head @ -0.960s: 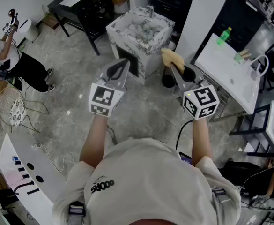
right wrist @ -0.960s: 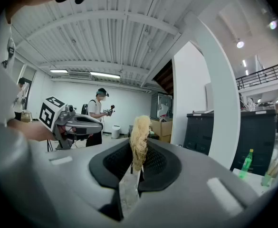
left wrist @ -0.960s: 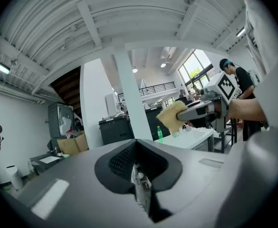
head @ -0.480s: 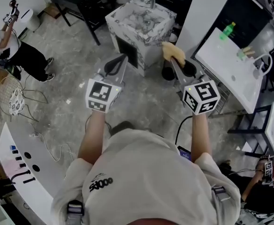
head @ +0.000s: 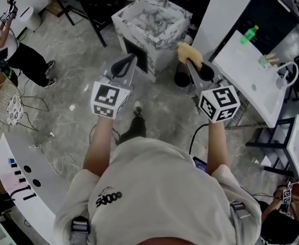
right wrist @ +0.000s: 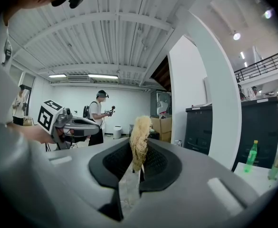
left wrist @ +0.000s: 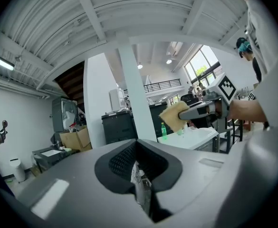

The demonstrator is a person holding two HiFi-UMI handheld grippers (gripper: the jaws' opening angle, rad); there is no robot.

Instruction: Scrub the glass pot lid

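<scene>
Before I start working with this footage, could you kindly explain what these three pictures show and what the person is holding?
There is no robot: a person wears a downward-looking head camera and holds a tool in each hand. The other two views come from cameras riding on those tools. The left gripper has its fingers closed on nothing. The right gripper pinches a yellow sponge. Below is grey floor, with a marbled sink ahead and a white counter carrying a green bottle to the right.
</scene>
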